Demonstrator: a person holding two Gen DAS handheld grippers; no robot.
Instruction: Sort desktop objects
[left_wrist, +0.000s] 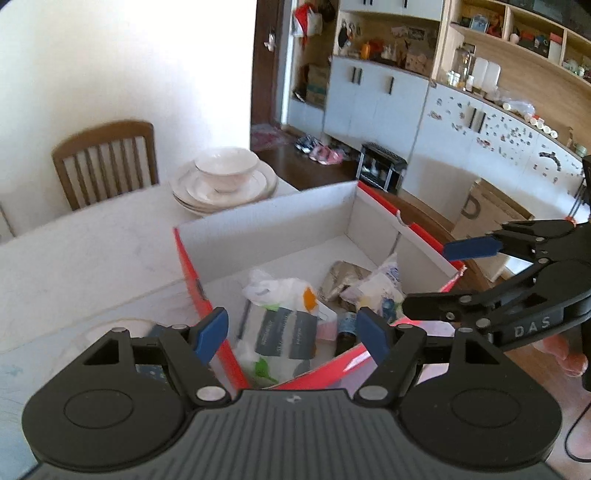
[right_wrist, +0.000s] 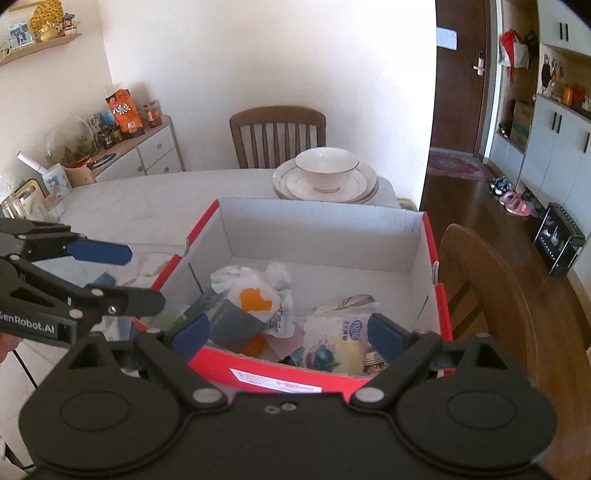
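Both grippers point down at a slant over the near edge of a red cardboard box (right_wrist: 436, 306) with white inner walls.

Left gripper (left_wrist: 293, 334): its blue pads (left_wrist: 212, 334) stand spread, with nothing pinched between them. They straddle the box's near left corner, one pad outside the red wall and the other above the contents. In the right wrist view the same gripper (right_wrist: 142, 275) enters from the left, level with the box's left wall, its jaws parted and empty.

Right gripper (right_wrist: 290, 334): its blue pads (right_wrist: 384, 338) are spread wide, one near each end of the box's near wall. No item is touched or held; the packets lie below and between them. In the left wrist view this gripper (left_wrist: 436, 275) reaches in from the right, over the box's right wall, jaws apart and empty.

Task items, all inside the box at its near end:
- a white plastic bag (right_wrist: 255, 291) with an orange mark, crumpled, at centre-left;
- a grey-labelled packet (left_wrist: 284, 332) lying against the bag;
- a soft white packet with blue print (right_wrist: 340, 343) to the right;
- a small dark bottle (left_wrist: 347, 332) just beside the near wall.

The far half of the box floor is bare.

The box sits on a pale marble-look table (right_wrist: 147, 206). Behind it stands a stack of white plates (right_wrist: 364, 188) with a bowl (right_wrist: 327, 166) on top, and a wooden chair (right_wrist: 277, 133) at the far edge.
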